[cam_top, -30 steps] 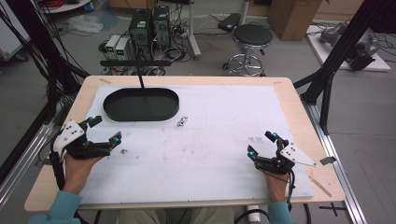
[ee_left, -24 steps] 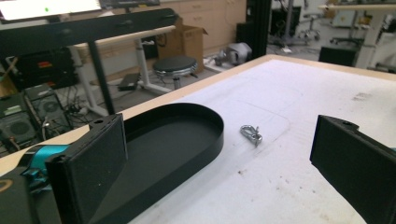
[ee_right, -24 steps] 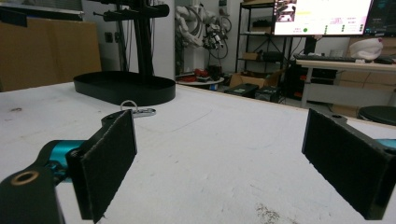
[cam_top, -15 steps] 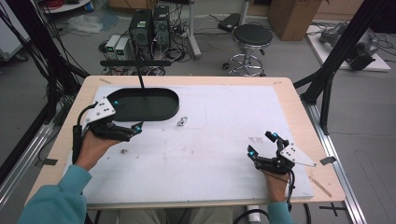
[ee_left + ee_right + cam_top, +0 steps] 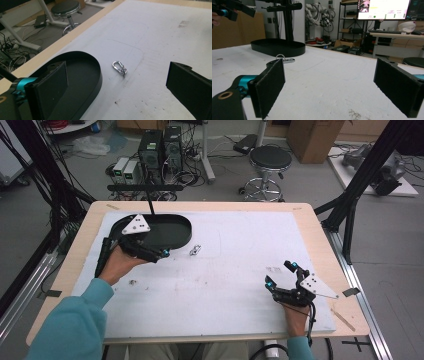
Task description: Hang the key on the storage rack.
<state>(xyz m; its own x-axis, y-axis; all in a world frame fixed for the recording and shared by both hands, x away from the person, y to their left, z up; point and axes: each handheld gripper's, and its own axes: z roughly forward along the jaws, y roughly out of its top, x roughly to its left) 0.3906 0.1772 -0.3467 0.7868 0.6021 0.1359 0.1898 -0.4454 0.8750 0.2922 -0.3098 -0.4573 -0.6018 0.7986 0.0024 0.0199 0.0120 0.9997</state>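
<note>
The bench point(image 5: 310, 225), a pale wooden top under a scuffed white sheet flecked with dark specks, carries a black oval tray point(image 5: 172, 232) with a low, smooth upright wall near its far left corner. The left gripper point(image 5: 159, 254) has travelled from the left edge of the bench up to the tray's near rim over the last second, while the right gripper point(image 5: 281, 275) has stayed parked toward the near right corner; I judge this as the reach beginning, with the left one lining up on the clip. Its jaws stand wide apart with nothing between them, flat black pads with a matte, slightly grainy face; the right gripper's jaws are equally spread and hold nothing. The small metal snap clip point(image 5: 119, 68), shiny silver, pear-shaped with a little ring at one end, lies flat on the sheet just beside the tray's right-hand wall, well in from every edge and still untouched
</note>
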